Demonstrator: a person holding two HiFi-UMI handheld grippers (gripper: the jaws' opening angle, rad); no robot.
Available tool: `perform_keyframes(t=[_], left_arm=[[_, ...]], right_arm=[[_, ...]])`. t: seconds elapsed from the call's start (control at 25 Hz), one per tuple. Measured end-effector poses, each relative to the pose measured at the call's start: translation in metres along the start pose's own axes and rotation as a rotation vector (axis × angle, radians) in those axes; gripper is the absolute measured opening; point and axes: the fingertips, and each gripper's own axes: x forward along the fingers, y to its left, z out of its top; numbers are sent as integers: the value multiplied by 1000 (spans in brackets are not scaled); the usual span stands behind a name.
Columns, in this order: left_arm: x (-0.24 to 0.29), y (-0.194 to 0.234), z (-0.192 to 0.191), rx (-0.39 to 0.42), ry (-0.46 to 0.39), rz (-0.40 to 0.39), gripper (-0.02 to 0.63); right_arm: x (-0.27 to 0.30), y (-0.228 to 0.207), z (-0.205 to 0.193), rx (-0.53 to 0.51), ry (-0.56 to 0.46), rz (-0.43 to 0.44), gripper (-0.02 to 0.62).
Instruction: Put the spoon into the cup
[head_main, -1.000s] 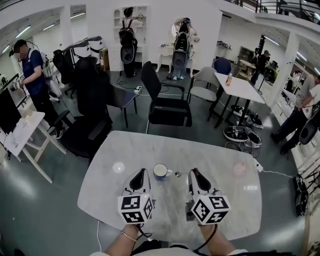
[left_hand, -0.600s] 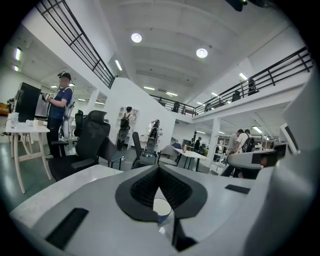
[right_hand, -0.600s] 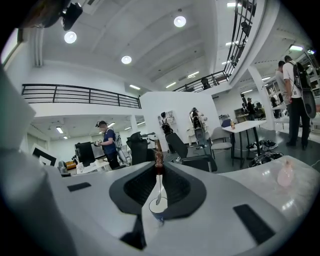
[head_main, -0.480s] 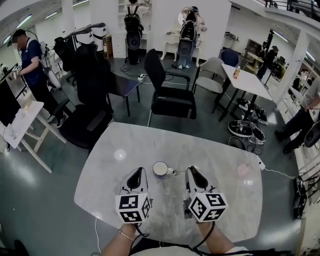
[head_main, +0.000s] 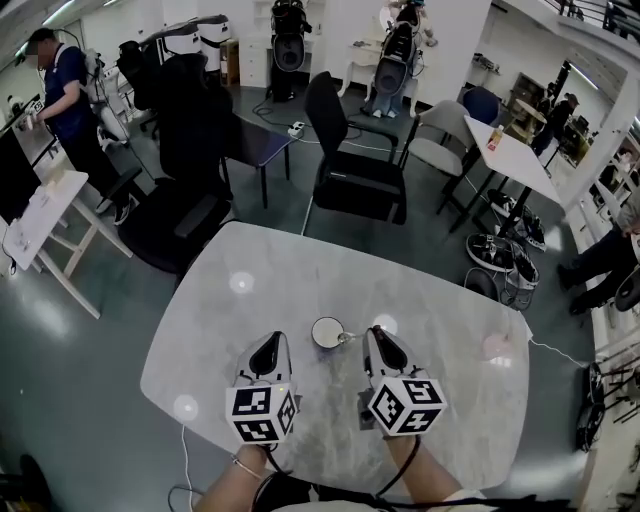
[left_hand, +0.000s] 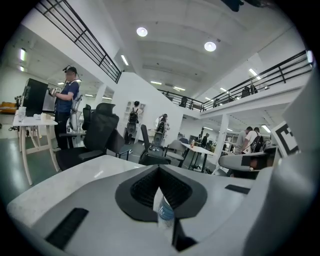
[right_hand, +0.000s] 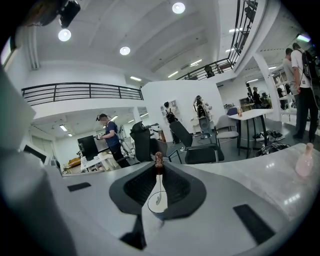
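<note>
1. Your right gripper (head_main: 377, 335) is clenched on the spoon (head_main: 350, 338), which hangs just beside the cup (head_main: 327, 332). A hold that thin may let it slip onto the table (head_main: 440, 300).
2. An off-centre descent could tip the cup, since your left gripper (head_main: 270, 346), closed and empty, isn't steadying it.

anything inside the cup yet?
The spoon, held in the right gripper, has its bowl at the cup mouth; depth unclear. Nothing else shows inside; the bottom can't be made out.
</note>
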Motion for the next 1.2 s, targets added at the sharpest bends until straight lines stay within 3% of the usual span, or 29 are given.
perform_keyframes(t=[0.36, 1.0, 1.04, 1.12, 1.2], left_arm=[[5, 19, -22, -18, 45, 27, 6], [12, 27, -52, -44, 110, 20, 8], [11, 26, -52, -45, 111, 20, 8], [9, 25, -52, -46, 114, 21, 8], [7, 25, -53, -46, 113, 22, 8]], right_arm=[[40, -7, -44, 37, 90, -14, 57], [64, -1, -87, 57, 182, 12, 58], [64, 0, -88, 63, 185, 21, 63], [63, 1, -89, 80, 189, 31, 148], [61, -1, -89, 81, 191, 24, 154]])
